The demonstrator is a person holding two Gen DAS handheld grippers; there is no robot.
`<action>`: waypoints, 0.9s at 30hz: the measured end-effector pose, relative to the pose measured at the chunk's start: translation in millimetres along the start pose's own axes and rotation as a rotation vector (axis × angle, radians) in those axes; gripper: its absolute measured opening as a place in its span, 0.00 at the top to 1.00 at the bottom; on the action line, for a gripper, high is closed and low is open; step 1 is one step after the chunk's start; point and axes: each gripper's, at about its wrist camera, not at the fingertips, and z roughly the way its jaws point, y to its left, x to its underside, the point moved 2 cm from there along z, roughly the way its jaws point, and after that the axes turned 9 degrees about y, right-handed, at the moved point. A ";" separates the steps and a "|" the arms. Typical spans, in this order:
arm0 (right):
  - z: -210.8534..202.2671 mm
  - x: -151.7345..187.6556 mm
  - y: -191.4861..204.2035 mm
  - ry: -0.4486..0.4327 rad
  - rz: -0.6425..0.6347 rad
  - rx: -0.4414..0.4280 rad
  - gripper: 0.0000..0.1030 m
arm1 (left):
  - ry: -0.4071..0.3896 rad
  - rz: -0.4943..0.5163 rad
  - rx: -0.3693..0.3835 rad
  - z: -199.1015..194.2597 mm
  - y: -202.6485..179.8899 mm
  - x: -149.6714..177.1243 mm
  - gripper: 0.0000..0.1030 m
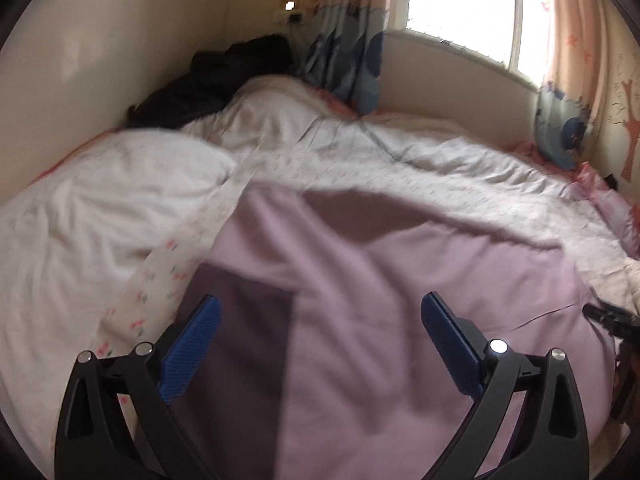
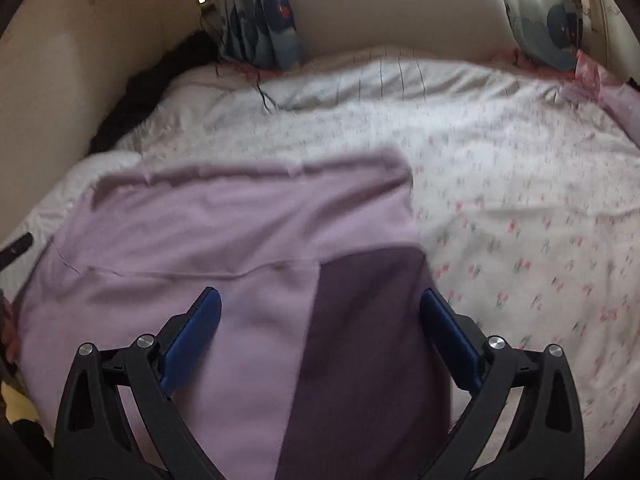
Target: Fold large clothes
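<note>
A large lilac garment [image 1: 400,280] lies spread on the bed, with a darker purple band [image 1: 240,340] along one end. My left gripper [image 1: 320,312] hovers over it, open, blue pads wide apart with nothing between them. In the right wrist view the same lilac garment [image 2: 200,232] fills the lower left, and its dark purple band [image 2: 368,340] runs under my right gripper [image 2: 320,304], which is also open and holds nothing. The right gripper's tip [image 1: 612,320] shows at the right edge of the left wrist view.
The bed carries a white quilt with small pink flowers [image 2: 520,220] and a white pillow [image 1: 100,200]. A dark heap of clothing [image 1: 216,80] lies at the wall corner. Curtains [image 1: 344,56] hang beside a bright window [image 1: 464,4]. A thin cable [image 2: 264,92] trails onto the quilt.
</note>
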 end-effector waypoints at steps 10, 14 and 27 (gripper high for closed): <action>-44.9 -42.9 68.3 -0.066 -0.154 0.038 0.07 | 0.040 -0.069 -0.022 32.4 21.6 27.9 0.07; -7.4 -74.7 158.1 -0.016 -0.330 -0.040 0.07 | 0.019 -0.081 -0.044 27.9 21.0 33.4 0.07; -63.3 -9.2 69.9 0.237 -0.019 -0.192 0.06 | 0.078 -0.165 0.089 18.9 44.9 60.0 0.07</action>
